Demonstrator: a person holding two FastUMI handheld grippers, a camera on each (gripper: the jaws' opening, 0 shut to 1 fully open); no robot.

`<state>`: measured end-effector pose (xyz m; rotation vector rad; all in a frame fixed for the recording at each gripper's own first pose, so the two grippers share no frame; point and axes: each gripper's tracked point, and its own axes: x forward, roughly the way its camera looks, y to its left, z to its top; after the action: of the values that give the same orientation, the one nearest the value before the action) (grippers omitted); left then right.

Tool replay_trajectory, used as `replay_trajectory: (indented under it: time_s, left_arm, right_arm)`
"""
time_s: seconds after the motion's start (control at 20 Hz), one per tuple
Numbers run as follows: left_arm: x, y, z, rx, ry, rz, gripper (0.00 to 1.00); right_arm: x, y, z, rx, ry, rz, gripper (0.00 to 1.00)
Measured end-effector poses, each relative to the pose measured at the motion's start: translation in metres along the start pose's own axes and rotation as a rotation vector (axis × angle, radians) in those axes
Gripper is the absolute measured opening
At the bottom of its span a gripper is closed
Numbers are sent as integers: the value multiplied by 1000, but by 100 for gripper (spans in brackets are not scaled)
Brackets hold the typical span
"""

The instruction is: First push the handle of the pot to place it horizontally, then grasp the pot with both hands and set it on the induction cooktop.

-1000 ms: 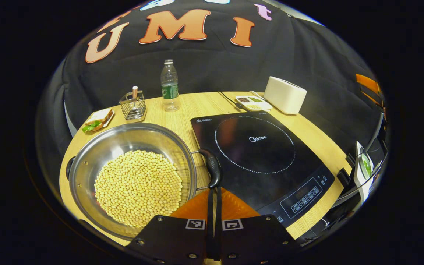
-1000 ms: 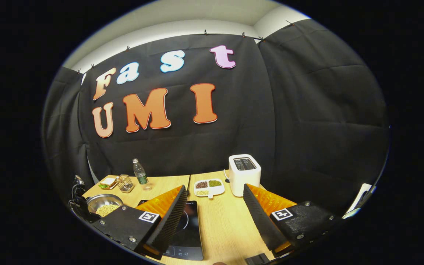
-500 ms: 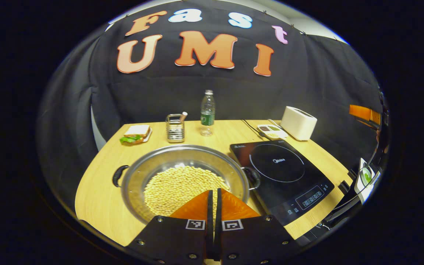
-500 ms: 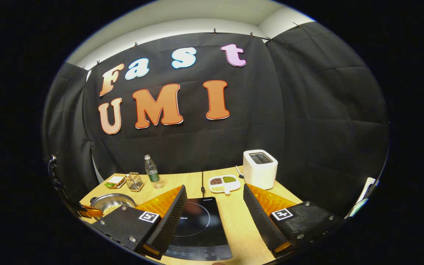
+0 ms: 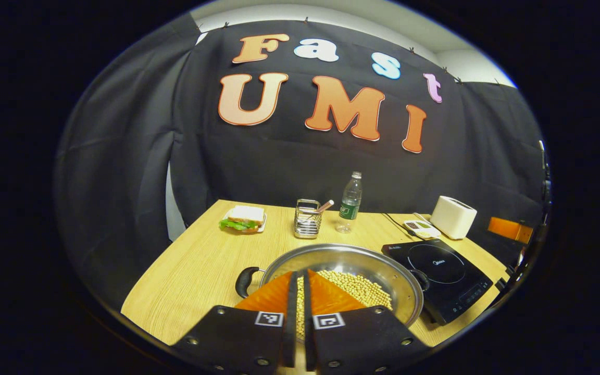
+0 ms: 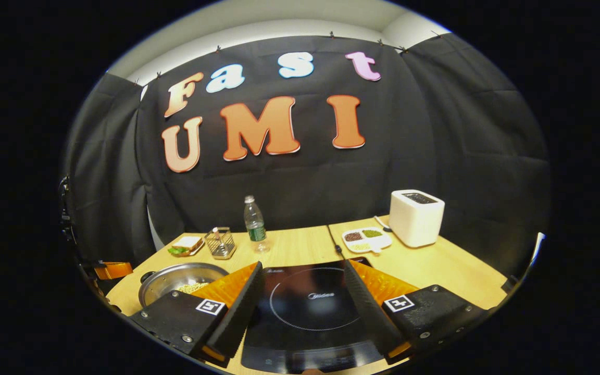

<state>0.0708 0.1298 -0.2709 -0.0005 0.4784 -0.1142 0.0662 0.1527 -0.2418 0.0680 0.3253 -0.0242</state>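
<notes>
Right now my left gripper [image 5: 297, 284] has its jaws drawn together to a thin slit, holding nothing, and it hangs over the near rim of the pot [image 5: 383, 263]. That pot sits on the wooden table [image 5: 196, 265] toward its near edge, a wide steel pan with a layer of pale beans [image 5: 360, 286] in the bottom. Its two dark handles stick out to either side: the left handle [image 5: 244, 280] points toward the table's left edge, the right handle [image 5: 421, 277] lies just beside the induction cooktop [image 5: 446, 278]. The pot rests on bare table, not on the cooktop.

My right gripper [image 6: 304, 291] stands with its jaws spread wide and empty, hovering above the cooktop's near edge, so that the ring on the glass shows between my two fingers. From that side I see the pot off by the table's near left corner.

Along the far edge of the table, from left to right, there is a sandwich [image 5: 242, 217] on a small plate, a wire holder [image 5: 308, 225] with a utensil leaning in it, a water bottle [image 5: 349, 203] standing upright, a divided dish [image 6: 366, 238] of grains and a white toaster [image 6: 415, 216] near the far right corner. The dish lies just beside the toaster.
</notes>
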Motion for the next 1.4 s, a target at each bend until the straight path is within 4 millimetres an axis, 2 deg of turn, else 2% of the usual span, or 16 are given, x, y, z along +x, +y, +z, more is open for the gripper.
replay_trajectory:
  time_s: [0.15, 0.35, 0.6, 0.8, 1.1, 1.3, 1.4]
  left_arm:
    - [17, 19, -9, 52, -8, 3, 95]
    - [39, 48, -23, 49, 19, 35, 95]
    - [61, 77, -43, 15, 75, 57, 94]
    - [77, 74, -55, -35, 113, 2, 94]
    - [86, 72, -62, -54, 129, -42, 95]
    - [83, 71, -63, -51, 139, -61, 99]
    - [85, 72, -64, -54, 138, -58, 89]
  right_arm:
    - [15, 19, -21, 8, 45, -4, 96]
    - [36, 56, -55, -6, 126, 16, 96]
    - [56, 79, -92, -45, 231, 21, 96]
    - [63, 86, -110, -56, 286, 21, 96]
    - [63, 94, -125, -38, 341, 22, 95]
    - [63, 86, -128, -64, 346, -22, 83]
    - [61, 84, -130, -53, 351, -35, 74]
